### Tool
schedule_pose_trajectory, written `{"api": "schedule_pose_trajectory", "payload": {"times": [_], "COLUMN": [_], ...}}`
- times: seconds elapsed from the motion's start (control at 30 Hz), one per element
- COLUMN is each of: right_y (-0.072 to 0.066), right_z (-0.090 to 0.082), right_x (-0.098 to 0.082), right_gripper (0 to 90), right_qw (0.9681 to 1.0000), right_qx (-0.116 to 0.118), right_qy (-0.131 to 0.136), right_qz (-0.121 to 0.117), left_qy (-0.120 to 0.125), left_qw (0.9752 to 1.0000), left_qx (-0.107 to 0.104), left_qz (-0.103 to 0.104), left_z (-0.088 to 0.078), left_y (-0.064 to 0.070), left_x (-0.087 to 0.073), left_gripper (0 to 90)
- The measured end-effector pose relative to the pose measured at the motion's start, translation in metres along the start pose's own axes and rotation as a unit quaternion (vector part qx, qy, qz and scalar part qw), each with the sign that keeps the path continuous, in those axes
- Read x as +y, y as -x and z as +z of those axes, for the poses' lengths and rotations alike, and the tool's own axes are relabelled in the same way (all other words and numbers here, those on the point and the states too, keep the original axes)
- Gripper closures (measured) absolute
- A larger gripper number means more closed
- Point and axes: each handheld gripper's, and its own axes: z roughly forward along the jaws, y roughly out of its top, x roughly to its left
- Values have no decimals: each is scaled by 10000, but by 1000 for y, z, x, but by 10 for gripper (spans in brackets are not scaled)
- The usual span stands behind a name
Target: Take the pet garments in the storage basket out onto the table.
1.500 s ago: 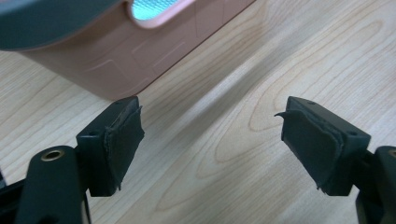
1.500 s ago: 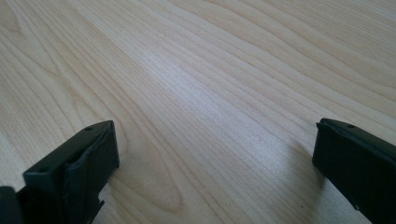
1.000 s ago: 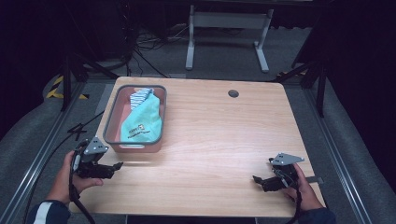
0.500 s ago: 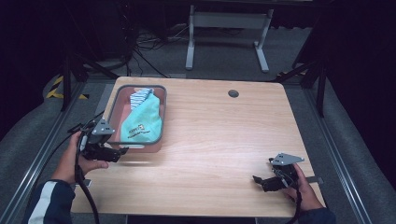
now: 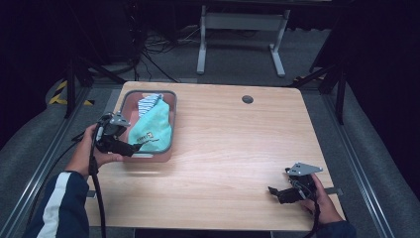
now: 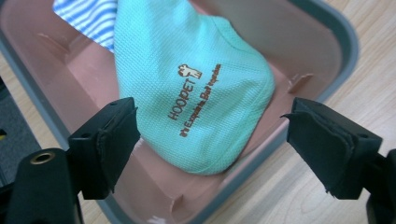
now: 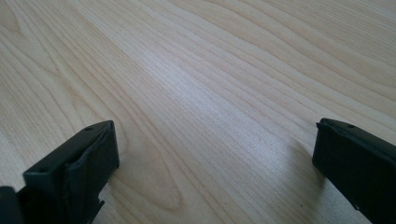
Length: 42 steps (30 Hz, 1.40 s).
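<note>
Wooden table [image 5: 233, 148], light grain, round dark grommet hole [image 5: 247, 99] near far edge. Beyond table: grey metal stand legs [image 5: 240, 44], tangled black cables [image 5: 153, 49] on grey floor, yellow-black hazard tape [image 5: 62, 94] far left.

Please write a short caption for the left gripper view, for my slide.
Open left gripper above a pink bin holding a mint cloth and a striped cloth.
</note>
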Motion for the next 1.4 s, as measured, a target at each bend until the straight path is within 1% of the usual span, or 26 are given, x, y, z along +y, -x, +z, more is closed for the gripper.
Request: {"api": "schedule_pose_trajectory", "payload": {"times": [0.07, 0.13, 0.2, 0.27, 0.3, 0.4, 0.43, 0.53, 0.57, 0.6, 0.63, 0.73, 0.8, 0.83, 0.9, 0.97, 1.0, 1.07, 1.1, 1.17, 1.2, 1.27, 1.3, 1.33, 1.4], "right_y": [0, 0, 0, 0, 0, 0, 0, 0, 0, 0, 0, 0, 0, 0, 0, 0, 0, 0, 0, 0, 0, 0, 0, 0, 0], "right_z": [0, 0, 0, 0, 0, 0, 0, 0, 0, 0, 0, 0, 0, 0, 0, 0, 0, 0, 0, 0, 0, 0, 0, 0, 0], "right_x": [0, 0, 0, 0, 0, 0, 0, 0, 0, 0, 0, 0, 0, 0, 0, 0, 0, 0, 0, 0, 0, 0, 0, 0, 0], "right_gripper": [6, 6, 6, 6, 6, 6, 6, 6, 6, 6, 6, 6, 6, 6, 6, 6, 6, 6, 6, 6, 6, 6, 6, 6, 6], "right_qw": [10000, 10000, 10000, 10000, 10000, 10000, 10000, 10000, 10000, 10000, 10000, 10000, 10000, 10000, 10000, 10000, 10000, 10000, 10000, 10000, 10000, 10000, 10000, 10000, 10000], "right_qx": [-2, 3, 0, 0, -1, 3, -1, -2, 0, -1, 0, -1, 0, 0, -1, -1, 0, 0, -1, -1, 0, 3, -1, -1, 0], "right_qy": [-2, 1, 0, 0, 0, 3, 0, -1, 0, 0, 0, -1, 0, 0, 0, -1, 0, 0, -2, -1, -1, 2, 0, 0, 1], "right_qz": [1, 7, 0, 0, 1, 8, -1, 0, 0, 1, -1, 0, 0, 0, 0, 1, 0, 0, 0, 0, 0, 9, 1, 1, 0], "left_qy": [-117, -136, -190, -175, -176, -308, -315, -445, -490, -518, -556, -643, -714, -714, -821, -908, -908, -951, -1037, -1146, -1205, -1369, -1369, -1408, -1533], "left_qw": [9999, 9999, 9998, 9998, 9998, 9994, 9993, 9987, 9985, 9985, 9983, 9978, 9974, 9974, 9966, 9958, 9958, 9954, 9945, 9932, 9925, 9900, 9900, 9895, 9876], "left_qx": [-4, -9, -20, -44, -11, -99, -81, -114, -85, -77, -67, -97, -36, -36, -25, -71, -71, -45, -57, -112, -99, -82, -82, -99, -45], "left_qz": [33, 44, 76, 68, 109, 155, 181, 218, 221, 158, 179, 117, 48, 48, -3, -95, -95, -123, -124, -195, -205, -314, -314, -327, -346], "left_z": [6, 8, 12, 15, 16, 22, 24, 31, 34, 37, 40, 45, 51, 51, 57, 65, 65, 71, 75, 83, 85, 97, 97, 100, 105], "left_y": [-1, -1, -3, -3, -3, -4, -4, -6, -8, -10, -12, -16, -21, -21, -26, -30, -30, -32, -32, -34, -35, -37, -37, -38, -39], "left_x": [5, 7, 14, 17, 19, 27, 29, 36, 37, 39, 40, 42, 45, 45, 46, 47, 47, 48, 49, 50, 51, 53, 53, 54, 55], "left_gripper": [172, 172, 172, 172, 172, 171, 173, 173, 174, 174, 173, 174, 176, 175, 174, 174, 175, 174, 174, 181, 190, 197, 196, 196, 197]}}
